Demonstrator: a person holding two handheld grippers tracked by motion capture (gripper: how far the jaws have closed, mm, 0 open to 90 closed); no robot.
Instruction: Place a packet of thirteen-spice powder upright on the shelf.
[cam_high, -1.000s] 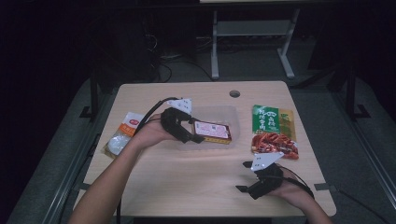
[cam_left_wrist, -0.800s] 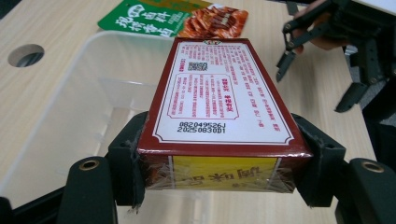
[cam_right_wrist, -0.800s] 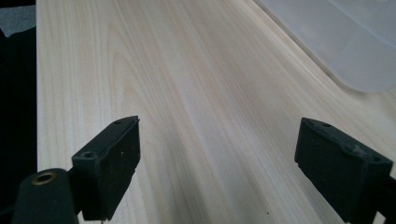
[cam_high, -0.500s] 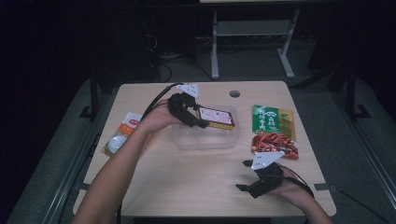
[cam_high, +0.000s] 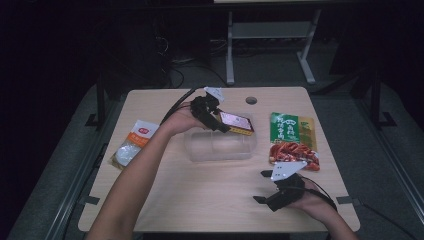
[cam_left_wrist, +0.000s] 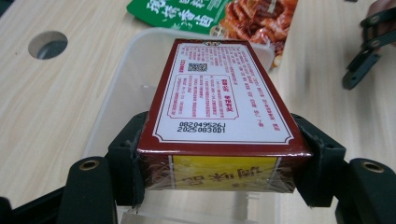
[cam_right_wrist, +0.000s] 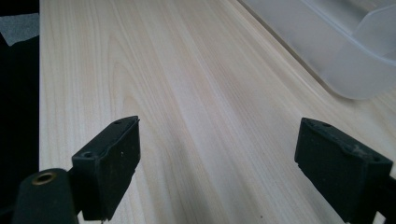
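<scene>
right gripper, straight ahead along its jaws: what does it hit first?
Mostly bare table. The right gripper is open with nothing between the jaws. The clear bin lies ahead but off to the right of that line, so it probably misses; depth is hard to judge.

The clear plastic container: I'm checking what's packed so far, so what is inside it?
The clear plastic container looks empty. The red box, held in the left tongs, hangs above it and hides part of its floor.
</scene>
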